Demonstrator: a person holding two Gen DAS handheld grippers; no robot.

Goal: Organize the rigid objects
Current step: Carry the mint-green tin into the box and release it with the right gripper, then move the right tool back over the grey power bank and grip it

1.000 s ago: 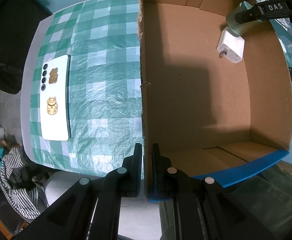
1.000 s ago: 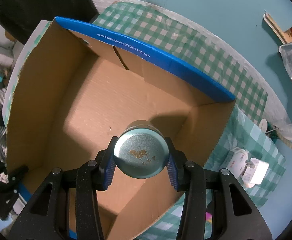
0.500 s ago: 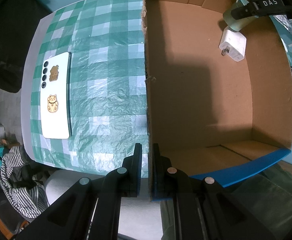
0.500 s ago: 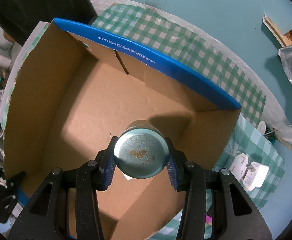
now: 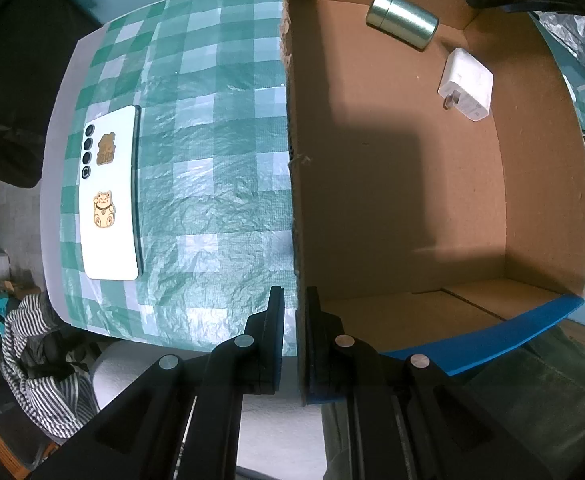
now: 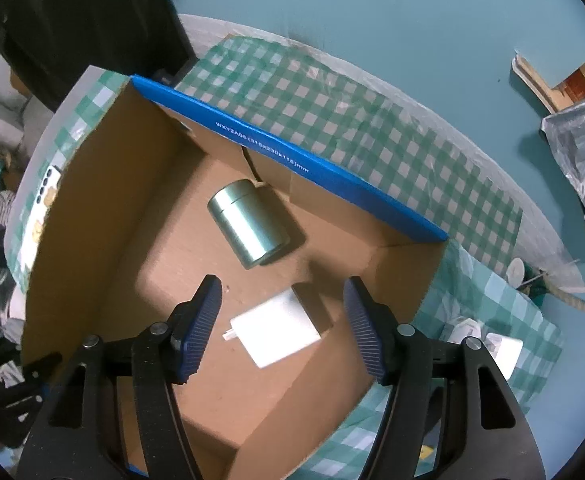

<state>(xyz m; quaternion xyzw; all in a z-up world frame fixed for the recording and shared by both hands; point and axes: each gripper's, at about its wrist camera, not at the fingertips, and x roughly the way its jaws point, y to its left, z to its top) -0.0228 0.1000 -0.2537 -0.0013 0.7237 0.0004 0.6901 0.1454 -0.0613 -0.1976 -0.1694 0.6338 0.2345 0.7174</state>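
Right gripper (image 6: 282, 322) above the open brown cardboard box (image 6: 92, 216), fingers apart and opening, nothing between them. Pale green metal tin (image 6: 248, 226) lies on its side on the box floor near the blue-edged wall, just beside the white plug-in charger (image 6: 278, 332). Left gripper (image 5: 292, 332) has its fingers clamped on the box's side wall, pinning it.

Release step: I'd open fully and lift straight up before going sideways; the tin could roll, so don't nudge it. Keep the left clamp on so the box stays put.

Clearance: most of the box floor is bare. White phone with cat stickers (image 5: 110, 196) lies on the green checked counter (image 5: 212, 160) outside the clamped wall, open room around it.
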